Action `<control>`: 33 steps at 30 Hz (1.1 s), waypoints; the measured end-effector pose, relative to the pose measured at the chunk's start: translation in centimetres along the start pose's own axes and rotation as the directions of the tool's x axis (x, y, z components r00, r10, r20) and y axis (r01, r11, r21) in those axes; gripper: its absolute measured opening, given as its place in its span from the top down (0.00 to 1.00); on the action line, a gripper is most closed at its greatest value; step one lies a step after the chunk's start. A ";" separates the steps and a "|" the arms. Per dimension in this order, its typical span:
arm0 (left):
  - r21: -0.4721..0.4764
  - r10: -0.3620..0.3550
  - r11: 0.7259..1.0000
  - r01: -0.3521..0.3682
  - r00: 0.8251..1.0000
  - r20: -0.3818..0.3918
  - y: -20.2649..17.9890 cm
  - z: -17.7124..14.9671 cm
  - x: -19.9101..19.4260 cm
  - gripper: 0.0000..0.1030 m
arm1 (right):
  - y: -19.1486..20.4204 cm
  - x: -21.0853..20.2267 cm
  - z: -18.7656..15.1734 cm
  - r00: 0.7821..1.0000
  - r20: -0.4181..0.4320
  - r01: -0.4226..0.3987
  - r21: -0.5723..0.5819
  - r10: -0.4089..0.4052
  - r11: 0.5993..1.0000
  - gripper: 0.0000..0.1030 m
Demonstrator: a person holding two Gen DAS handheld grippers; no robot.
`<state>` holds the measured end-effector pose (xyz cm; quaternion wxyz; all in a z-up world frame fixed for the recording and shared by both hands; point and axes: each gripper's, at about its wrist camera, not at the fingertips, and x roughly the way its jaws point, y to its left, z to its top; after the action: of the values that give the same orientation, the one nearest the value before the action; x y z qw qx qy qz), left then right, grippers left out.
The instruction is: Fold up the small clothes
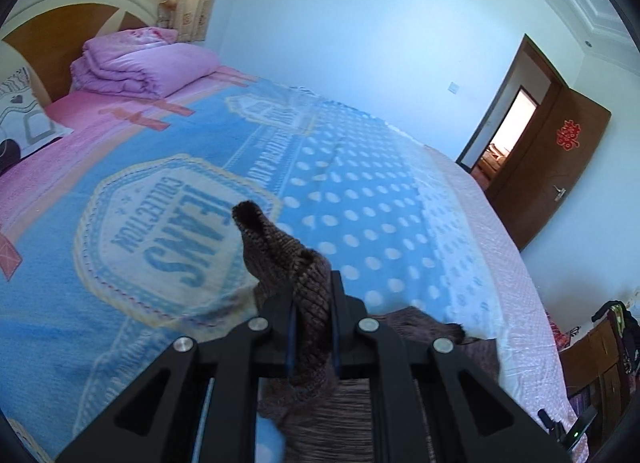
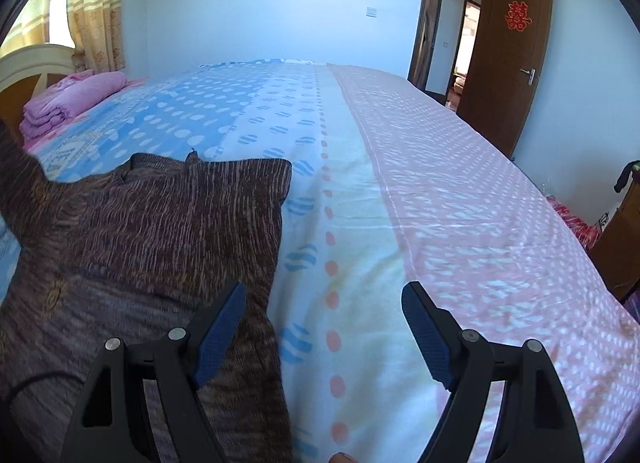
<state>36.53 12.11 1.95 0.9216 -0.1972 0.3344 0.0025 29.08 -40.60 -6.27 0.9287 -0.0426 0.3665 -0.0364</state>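
Note:
A small brown knitted sweater [image 2: 160, 223] lies on the bed, its right part folded over. My left gripper [image 1: 314, 295] is shut on a bunched part of the sweater [image 1: 288, 259], likely a sleeve, and holds it lifted above the bedspread. In the right wrist view that lifted part rises at the far left [image 2: 20, 183]. My right gripper [image 2: 324, 295] is open and empty, low over the bed. Its left finger [image 2: 220, 327] hangs over the sweater's right edge; its right finger [image 2: 428, 335] is over bare bedspread.
The bed has a blue, white and pink bedspread [image 2: 400, 143]. A folded pink quilt [image 1: 140, 59] lies by the headboard [image 1: 48, 23]. A pillow [image 1: 24, 115] sits at the far left. An open brown door [image 2: 508, 63] is at the right, with a wooden cabinet [image 2: 616, 231] beside the bed.

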 end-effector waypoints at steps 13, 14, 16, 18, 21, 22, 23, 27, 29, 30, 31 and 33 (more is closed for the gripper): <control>0.061 -0.099 0.993 0.104 0.992 -0.080 -10.7 -3.1 3.4 0.87 | -2.4 -1.9 -3.3 0.999 0.015 -0.046 0.045 0.046 0.998 0.21; 0.075 -0.101 0.991 0.107 0.991 -0.090 -11.6 -3.7 3.9 0.87 | -2.2 -1.7 -3.4 0.999 0.013 -0.053 0.046 0.052 0.998 0.21; 0.105 -0.088 0.990 0.098 0.991 -0.096 -13.0 -5.2 4.7 0.87 | -1.9 -1.4 -3.8 0.998 0.004 -0.060 0.040 0.060 0.997 0.21; 0.140 -0.070 0.987 0.085 0.992 -0.108 -14.6 -7.0 5.7 0.87 | -1.5 -1.2 -4.2 0.998 -0.005 -0.069 0.031 0.069 0.997 0.21; 0.186 -0.029 0.981 0.053 0.991 -0.129 -16.5 -10.2 7.6 0.86 | -1.0 -0.8 -4.8 0.997 -0.015 -0.080 0.022 0.080 0.997 0.21; 0.202 -0.011 0.979 0.038 0.991 -0.131 -17.0 -11.3 8.2 0.85 | -0.9 -0.7 -4.9 0.996 -0.018 -0.083 0.018 0.084 0.996 0.21; 0.219 -0.003 0.975 0.035 0.990 -0.143 -17.6 -12.2 8.5 0.84 | -0.7 -0.6 -5.0 0.996 -0.018 -0.086 0.014 0.086 0.996 0.21; 0.359 0.036 0.933 0.043 0.977 -0.211 -20.4 -16.7 9.4 0.68 | -0.4 -0.3 -5.5 0.997 -0.013 -0.081 -0.002 0.081 0.997 0.21; 0.440 0.039 0.897 0.044 0.983 -0.178 -21.4 -17.8 8.2 0.64 | -0.3 -0.1 -5.7 0.997 -0.005 -0.081 -0.014 0.080 0.997 0.21; 0.483 0.036 0.875 0.042 0.988 -0.152 -21.7 -18.1 7.3 0.54 | -0.4 -0.2 -5.9 0.997 -0.002 -0.080 -0.016 0.080 0.997 0.21; 0.515 0.029 0.856 0.039 0.992 -0.124 -21.7 -18.2 6.1 0.44 | -0.5 -0.1 -6.0 0.997 -0.001 -0.080 -0.014 0.080 0.997 0.21; 0.554 0.004 0.832 0.035 0.998 -0.068 -20.8 -17.9 4.0 0.33 | -0.8 -0.4 -6.0 0.996 0.009 -0.094 0.001 0.094 0.996 0.21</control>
<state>31.43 -14.09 -5.54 0.9276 0.0759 0.3493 -0.1086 24.72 -41.63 -10.28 0.9311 -0.0245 0.3639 0.0073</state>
